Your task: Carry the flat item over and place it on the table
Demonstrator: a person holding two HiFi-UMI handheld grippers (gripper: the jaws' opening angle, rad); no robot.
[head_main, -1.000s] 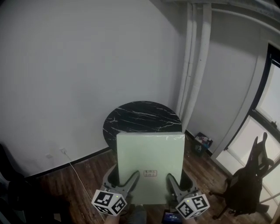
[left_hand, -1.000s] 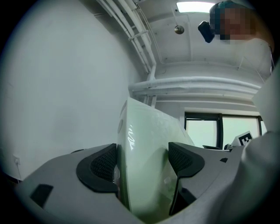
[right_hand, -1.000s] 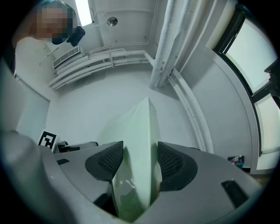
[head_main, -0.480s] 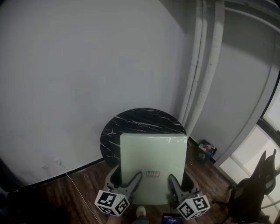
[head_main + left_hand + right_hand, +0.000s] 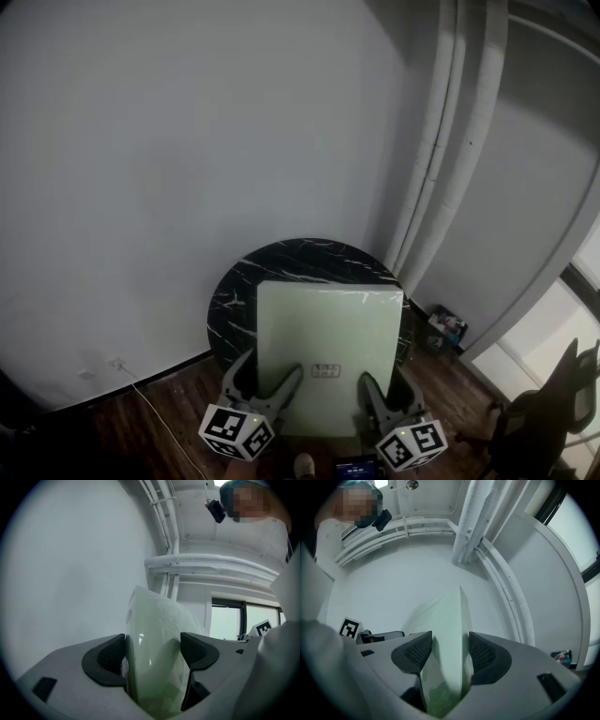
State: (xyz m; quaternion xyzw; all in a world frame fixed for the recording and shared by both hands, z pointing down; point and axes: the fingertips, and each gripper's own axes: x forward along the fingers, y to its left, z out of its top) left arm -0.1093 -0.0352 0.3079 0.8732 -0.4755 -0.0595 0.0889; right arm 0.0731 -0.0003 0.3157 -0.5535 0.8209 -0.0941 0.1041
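Note:
A pale green flat panel (image 5: 328, 342) with a small label near its lower edge is held up in front of me, its near edge clamped by both grippers. My left gripper (image 5: 279, 384) is shut on its lower left part, my right gripper (image 5: 373, 389) on its lower right part. In the left gripper view the panel (image 5: 154, 658) stands edge-on between the two dark pads. The right gripper view shows the panel (image 5: 447, 653) wedged between its pads too. Behind the panel stands a round black marble-patterned table (image 5: 281, 267), partly hidden by it.
A white wall rises behind the table, with white pipes (image 5: 450, 141) running up the corner at the right. Dark wooden floor (image 5: 159, 422) lies below, crossed by a white cable (image 5: 141, 389). A black office chair (image 5: 553, 412) stands at the lower right by a window.
My view has tilted upward and moved closer to the wall: the table and panel sit lower in the picture, the chair and window have slid toward the right edge. Both grippers keep their hold.

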